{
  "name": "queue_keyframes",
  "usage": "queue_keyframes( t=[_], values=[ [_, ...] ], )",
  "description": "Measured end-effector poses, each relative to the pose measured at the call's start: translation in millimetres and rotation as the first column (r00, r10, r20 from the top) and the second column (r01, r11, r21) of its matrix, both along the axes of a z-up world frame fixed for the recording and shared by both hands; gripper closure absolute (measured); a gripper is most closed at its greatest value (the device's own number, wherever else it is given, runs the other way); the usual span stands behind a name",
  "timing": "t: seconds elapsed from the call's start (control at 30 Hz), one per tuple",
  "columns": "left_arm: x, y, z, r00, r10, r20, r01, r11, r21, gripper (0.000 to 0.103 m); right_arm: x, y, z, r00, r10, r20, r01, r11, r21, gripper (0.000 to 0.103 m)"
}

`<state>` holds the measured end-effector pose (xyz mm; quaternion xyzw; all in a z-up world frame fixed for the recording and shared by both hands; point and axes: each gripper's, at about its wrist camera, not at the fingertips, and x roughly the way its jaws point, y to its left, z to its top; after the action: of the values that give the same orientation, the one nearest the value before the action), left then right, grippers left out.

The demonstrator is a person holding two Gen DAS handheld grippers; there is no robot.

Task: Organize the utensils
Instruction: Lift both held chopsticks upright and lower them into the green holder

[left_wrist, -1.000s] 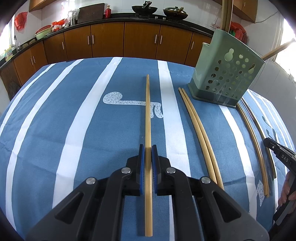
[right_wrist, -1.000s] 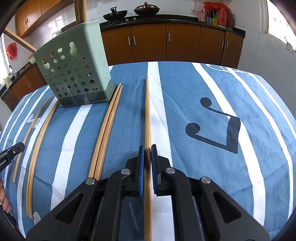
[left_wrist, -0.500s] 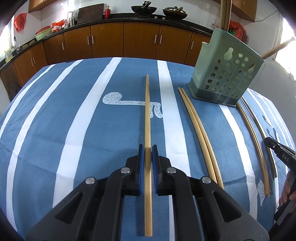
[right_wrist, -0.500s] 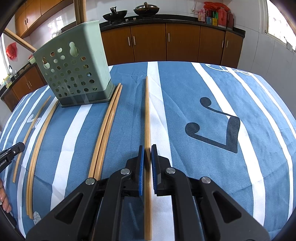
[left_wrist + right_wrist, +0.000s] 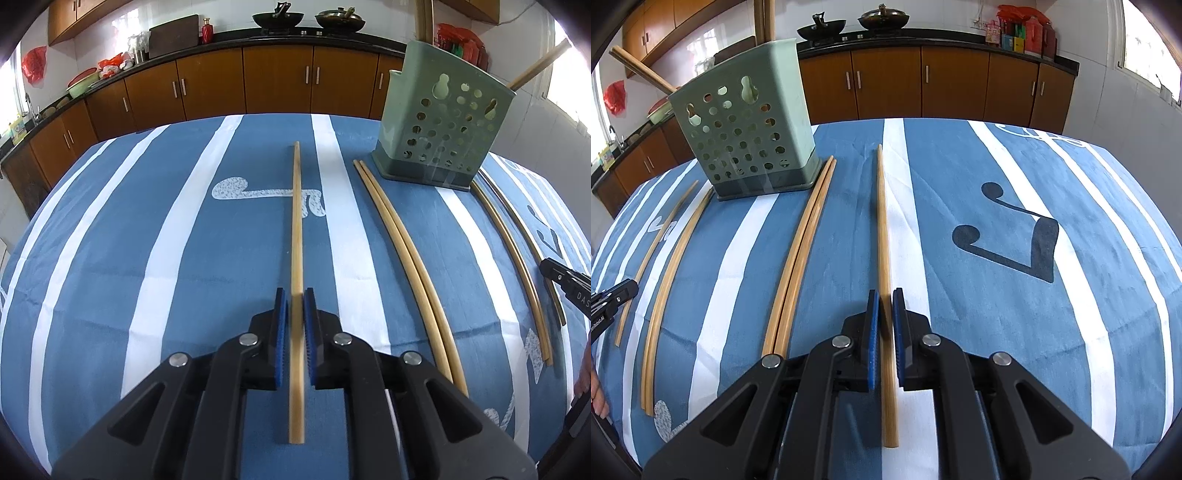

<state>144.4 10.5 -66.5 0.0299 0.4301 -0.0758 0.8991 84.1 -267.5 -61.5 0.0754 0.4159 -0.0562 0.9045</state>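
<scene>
Striped tablecloth [image 5: 110,258] unchanged, left claw [image 5: 295,325] apparently looser around chopstick [image 5: 297,229]

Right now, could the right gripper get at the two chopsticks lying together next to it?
Probably yes. The chopstick pair lies bare on the tablecloth just left of the right gripper, nothing between them; but a single chopstick sits between its jaws.

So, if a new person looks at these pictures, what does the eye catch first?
First, the long chopstick running between the blue pads of the left gripper, and another chopstick likewise in the right gripper. Next, the green perforated holder standing on the blue striped cloth, loose chopstick pairs lying beside it.
</scene>
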Motion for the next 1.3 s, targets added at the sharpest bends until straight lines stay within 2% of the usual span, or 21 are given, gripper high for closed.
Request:
queue_keyframes(
  t=[0.13,0.3,0.63,0.9,1.07,1.3],
  values=[
    [-1.2,-0.5,0.7,1.000,-0.008,-0.003,0.008,1.000,0.010,0.095,-2.5,-1.5,2.5,1.000,-0.002,0.012,0.002,1.000,0.017,0.095],
    [-6.2,3.4,11.0,1.000,-0.009,0.008,0.009,1.000,-0.004,0.095,-12.3,-8.7,19.4,0.997,-0.013,0.076,0.010,0.999,0.043,0.095],
    [-14.3,14.2,62.5,0.991,0.012,0.132,-0.003,0.998,-0.067,0.095,-20.5,-14.6,54.9,0.979,-0.035,0.200,0.023,0.998,0.061,0.095],
    [-20.3,17.8,106.6,0.969,0.028,0.247,0.000,0.994,-0.111,0.095,-27.9,-20.0,87.4,0.951,-0.048,0.304,0.029,0.997,0.068,0.095],
    [-24.1,17.0,124.3,0.957,0.032,0.288,0.008,0.991,-0.136,0.095,-30.8,-21.2,103.0,0.936,-0.046,0.348,0.023,0.997,0.068,0.095],
    [-26.4,12.8,139.1,0.947,0.016,0.319,0.028,0.991,-0.134,0.095,-32.2,-19.7,113.3,0.927,-0.039,0.373,0.019,0.998,0.059,0.095]
  ],
)
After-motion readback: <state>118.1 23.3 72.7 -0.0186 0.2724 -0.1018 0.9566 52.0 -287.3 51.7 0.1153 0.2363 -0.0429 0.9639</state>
